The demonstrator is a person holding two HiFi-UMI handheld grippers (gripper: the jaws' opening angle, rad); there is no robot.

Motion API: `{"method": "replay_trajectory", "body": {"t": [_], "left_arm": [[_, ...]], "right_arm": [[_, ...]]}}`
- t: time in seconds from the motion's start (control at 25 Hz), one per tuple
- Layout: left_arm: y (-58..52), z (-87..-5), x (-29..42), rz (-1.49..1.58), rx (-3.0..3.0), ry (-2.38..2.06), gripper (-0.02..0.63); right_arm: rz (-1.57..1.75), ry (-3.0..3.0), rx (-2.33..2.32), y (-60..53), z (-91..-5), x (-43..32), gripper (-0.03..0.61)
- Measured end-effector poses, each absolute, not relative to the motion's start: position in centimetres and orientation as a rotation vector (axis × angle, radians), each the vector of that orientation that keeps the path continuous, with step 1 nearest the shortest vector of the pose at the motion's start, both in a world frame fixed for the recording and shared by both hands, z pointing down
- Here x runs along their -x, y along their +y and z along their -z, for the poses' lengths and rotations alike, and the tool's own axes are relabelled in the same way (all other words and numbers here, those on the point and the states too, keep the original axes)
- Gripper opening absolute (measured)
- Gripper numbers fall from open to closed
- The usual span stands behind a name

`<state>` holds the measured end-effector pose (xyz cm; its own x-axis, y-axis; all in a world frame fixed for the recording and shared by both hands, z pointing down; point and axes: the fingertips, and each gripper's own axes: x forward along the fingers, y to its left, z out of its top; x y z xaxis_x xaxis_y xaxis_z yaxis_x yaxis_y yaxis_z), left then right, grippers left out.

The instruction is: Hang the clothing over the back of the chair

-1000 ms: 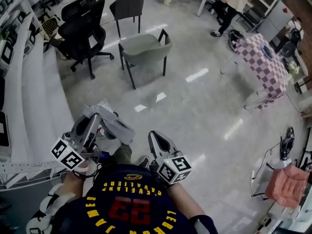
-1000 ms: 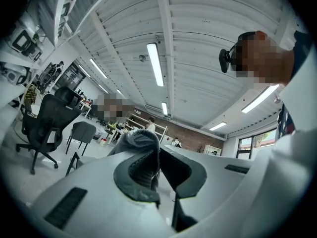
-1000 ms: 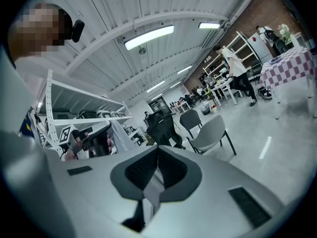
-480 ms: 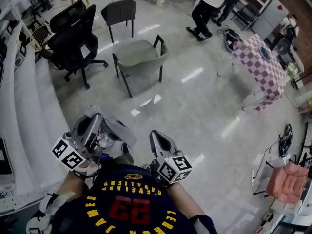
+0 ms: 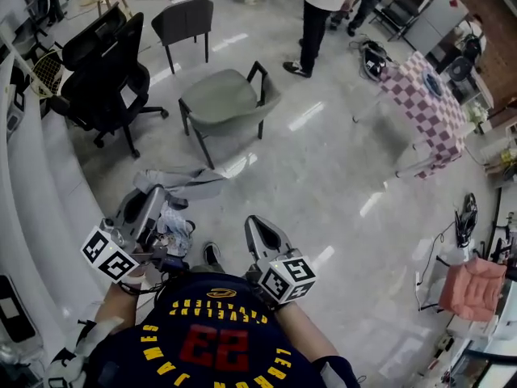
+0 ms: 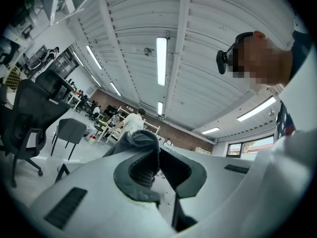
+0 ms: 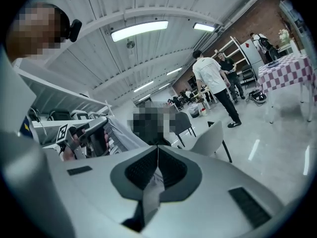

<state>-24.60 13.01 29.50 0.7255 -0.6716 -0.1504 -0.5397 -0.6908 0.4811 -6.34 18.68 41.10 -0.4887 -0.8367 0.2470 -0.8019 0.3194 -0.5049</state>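
A crumpled grey garment [image 5: 182, 185] hangs from my left gripper [image 5: 153, 197], which is shut on it; a fold of the cloth [image 6: 142, 142] is pinched between the pads. The garment trails forward and right of the gripper, above the floor. My right gripper [image 5: 255, 224] is level beside it, jaws shut with nothing in them [image 7: 157, 150]. The right gripper view shows the left gripper [image 7: 85, 133] with the garment [image 7: 121, 135] draped from it. Ahead stands the grey armchair [image 5: 229, 97], its back towards the right, apart from both grippers; it also appears in the right gripper view [image 7: 212, 136].
Two black office chairs [image 5: 103, 71] stand at the left by a white curved counter [image 5: 36, 184]. A dark chair [image 5: 184, 23] is behind the armchair. A person [image 5: 319, 14] stands at the back. A checkered table [image 5: 428, 103] is at the right.
Both grippers have advanced towards the armchair, which now sits lower in the head view. The garment has spread forward from the left gripper. A person has walked leftward into view at the back.
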Motion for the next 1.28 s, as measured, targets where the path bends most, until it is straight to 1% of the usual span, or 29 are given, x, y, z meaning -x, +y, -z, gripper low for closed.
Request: {"method": "replay_trajectory", "body": {"t": [0.32,0.6,0.84,1.12,1.28], "left_arm": [[8.4,-31.3,27.5,0.461,-2.486,-0.893,0.02],[4.9,-33.4,27.4,0.427,-2.444,-0.951,0.02],[0.3,-32.6,27.0,0.424,-2.443,-1.055,0.02],[-6.6,-31.7,24.1,0.438,-2.428,-1.143,0.02],[-10.2,-29.1,24.4,0.501,-2.441,-1.264,0.02]], "right_arm": [[0.929,2.514,1.626,15.2,-41.9,8.7,0.009],[0.997,2.527,1.567,11.1,-44.1,8.7,0.009],[0.999,2.569,1.452,4.7,-44.0,8.0,0.009],[0.991,2.618,1.392,-3.0,-43.1,4.8,0.009],[0.974,2.625,1.394,-6.2,-42.7,1.7,0.009]]}}
